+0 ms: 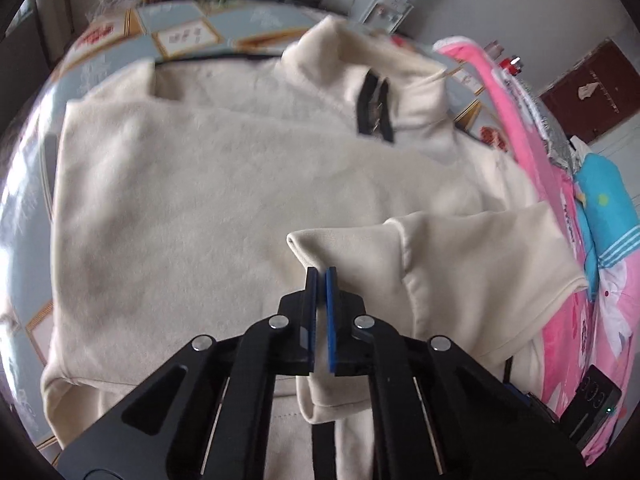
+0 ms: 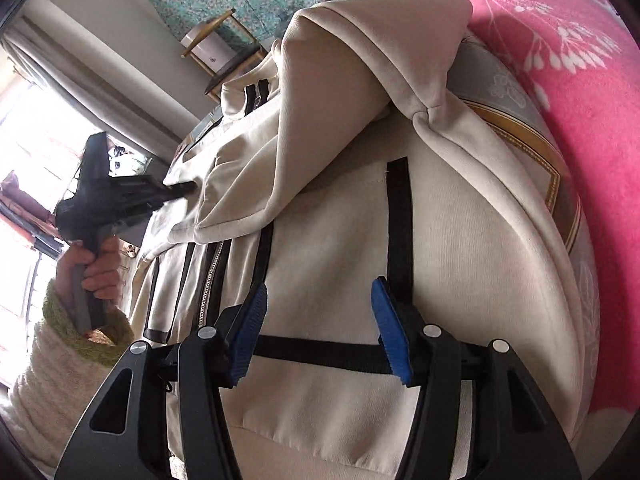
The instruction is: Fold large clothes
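A large cream jacket (image 1: 200,200) with black trim lies spread on the bed, collar toward the far side. My left gripper (image 1: 321,274) is shut on the cuff of its sleeve (image 1: 460,264), holding the sleeve lifted over the body. In the right wrist view the jacket (image 2: 340,240) fills the frame, with the sleeve (image 2: 320,120) folded across it. My right gripper (image 2: 318,300) is open just above the jacket's front, near the black straps (image 2: 400,216) and the zipper (image 2: 210,276). The left gripper (image 2: 180,189) shows there too, held by a hand at the left.
The jacket rests on a blue-grey patterned bedspread (image 1: 180,28). A pink blanket (image 2: 560,60) runs along the right side, with a turquoise cushion (image 1: 604,208) on it. A black device (image 1: 592,400) lies at the lower right. A wooden stool (image 2: 224,52) stands beyond the bed.
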`<move>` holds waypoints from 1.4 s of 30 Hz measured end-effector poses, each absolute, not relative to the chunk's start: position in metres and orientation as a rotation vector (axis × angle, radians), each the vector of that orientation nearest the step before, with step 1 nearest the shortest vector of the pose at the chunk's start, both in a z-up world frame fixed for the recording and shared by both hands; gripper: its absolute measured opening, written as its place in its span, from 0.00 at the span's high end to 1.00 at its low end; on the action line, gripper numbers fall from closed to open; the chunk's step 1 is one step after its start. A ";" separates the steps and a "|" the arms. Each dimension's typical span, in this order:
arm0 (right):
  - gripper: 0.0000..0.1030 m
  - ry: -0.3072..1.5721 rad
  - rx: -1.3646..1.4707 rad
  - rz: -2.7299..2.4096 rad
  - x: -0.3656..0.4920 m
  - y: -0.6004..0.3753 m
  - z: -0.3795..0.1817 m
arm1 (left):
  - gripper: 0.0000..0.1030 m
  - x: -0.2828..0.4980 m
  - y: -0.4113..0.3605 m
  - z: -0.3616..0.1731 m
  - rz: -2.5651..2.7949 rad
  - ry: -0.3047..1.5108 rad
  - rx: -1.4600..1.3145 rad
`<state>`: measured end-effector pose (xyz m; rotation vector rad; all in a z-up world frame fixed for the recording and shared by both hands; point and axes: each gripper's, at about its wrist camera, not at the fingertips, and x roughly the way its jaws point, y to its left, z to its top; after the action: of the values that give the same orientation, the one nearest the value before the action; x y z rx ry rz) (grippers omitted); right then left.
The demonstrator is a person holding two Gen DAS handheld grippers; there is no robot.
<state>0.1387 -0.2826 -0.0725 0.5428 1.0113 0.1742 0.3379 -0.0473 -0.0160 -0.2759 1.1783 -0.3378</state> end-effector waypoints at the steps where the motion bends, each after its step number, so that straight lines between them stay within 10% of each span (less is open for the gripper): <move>1: 0.48 1.011 0.541 0.173 0.139 -0.283 -0.072 | 0.97 0.338 -0.043 0.000 -0.351 1.138 -0.287; 7: 0.48 1.012 0.505 0.164 0.140 -0.284 -0.069 | 0.97 0.335 -0.004 0.083 -0.295 0.947 -0.245; 28: 0.48 1.023 0.448 0.124 0.142 -0.278 -0.060 | 0.96 0.366 0.080 -0.018 -0.015 1.245 -0.206; 42: 0.48 0.948 0.413 0.068 0.210 -0.341 0.033 | 0.95 0.329 0.082 0.021 -0.024 1.064 -0.155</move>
<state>0.2095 -0.3406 0.0327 0.4130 0.9485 0.0681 0.3292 0.0820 0.0214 -0.1548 1.0635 -0.0242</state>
